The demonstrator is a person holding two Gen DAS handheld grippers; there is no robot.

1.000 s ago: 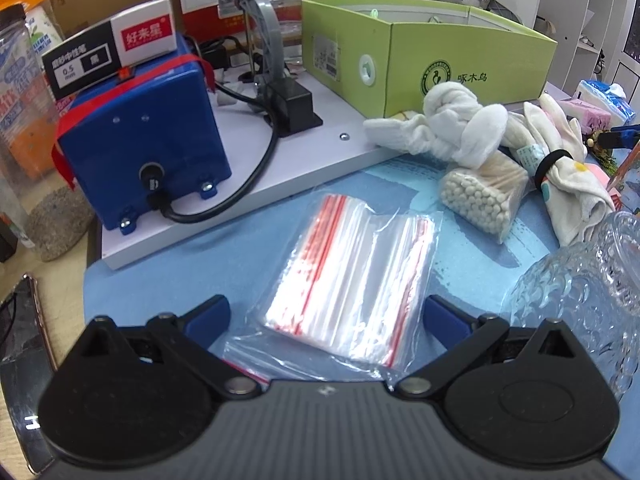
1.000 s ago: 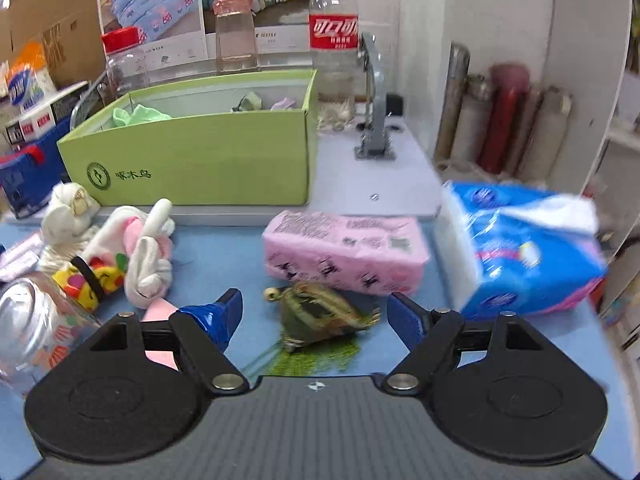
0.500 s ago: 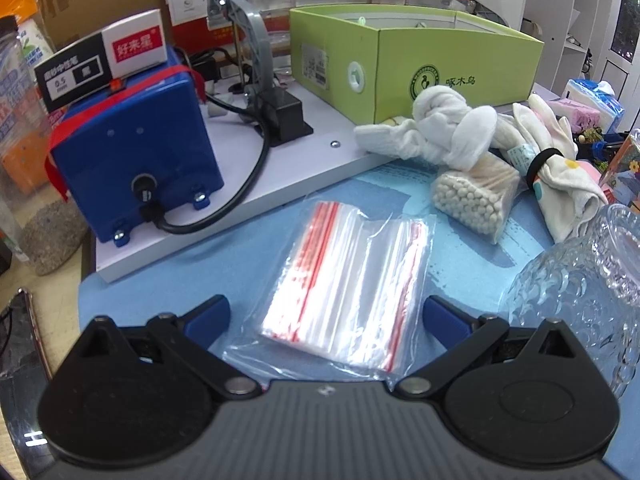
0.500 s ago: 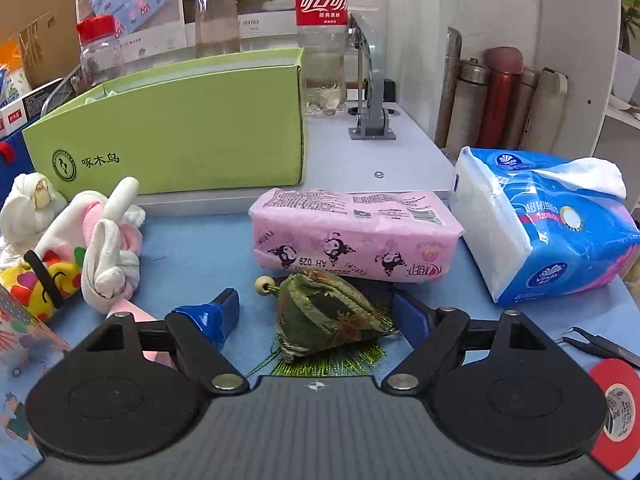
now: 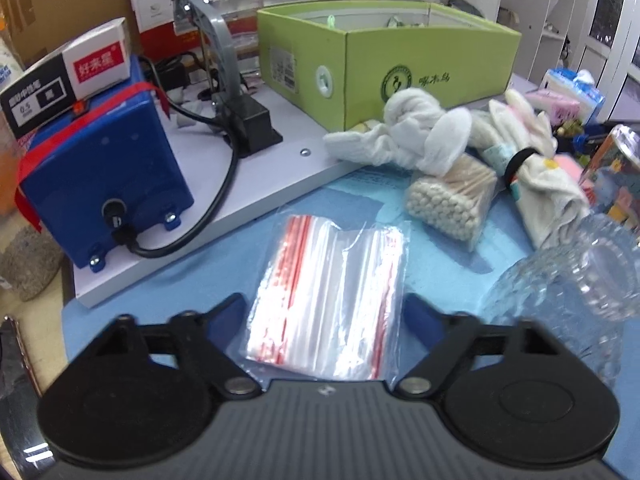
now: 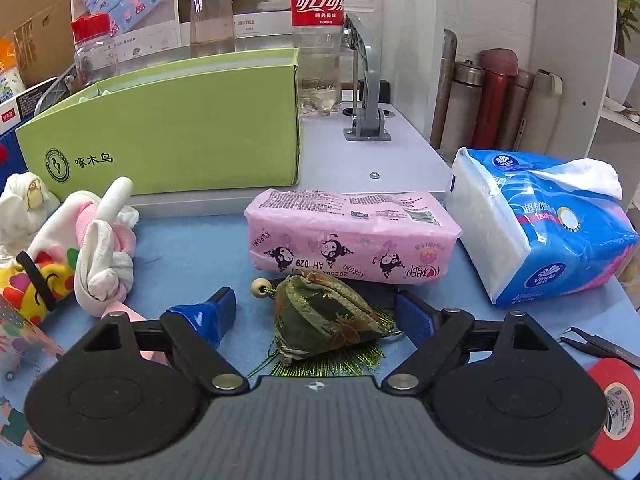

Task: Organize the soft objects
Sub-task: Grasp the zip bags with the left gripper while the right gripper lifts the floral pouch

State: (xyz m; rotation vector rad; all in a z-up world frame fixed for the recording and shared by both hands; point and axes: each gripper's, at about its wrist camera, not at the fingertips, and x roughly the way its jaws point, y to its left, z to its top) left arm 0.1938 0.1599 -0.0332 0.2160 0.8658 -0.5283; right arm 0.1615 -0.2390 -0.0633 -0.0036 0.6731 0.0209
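We see the left gripper (image 5: 324,312) jaws just closing around the zip-bag pack (image 5: 328,300), pads not yet pressing, while the right gripper (image 6: 316,312) jaws, just opening, straddle the green pouch (image 6: 324,320).

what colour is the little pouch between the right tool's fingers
Dark green brocade with brown-orange leaf patterning on the pouch, with a green fringe beneath; clearest in the right wrist view.

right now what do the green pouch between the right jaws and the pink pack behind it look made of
Green pouch: looks like woven brocade fabric with a slight sheen; patterned weave, gathered folds, a wooden-looking bead at its neck, green thread fringe beneath.
Pink pack: thin glossy plastic film, printed, creased with glare; likely tissues inside, though the contents are hidden.
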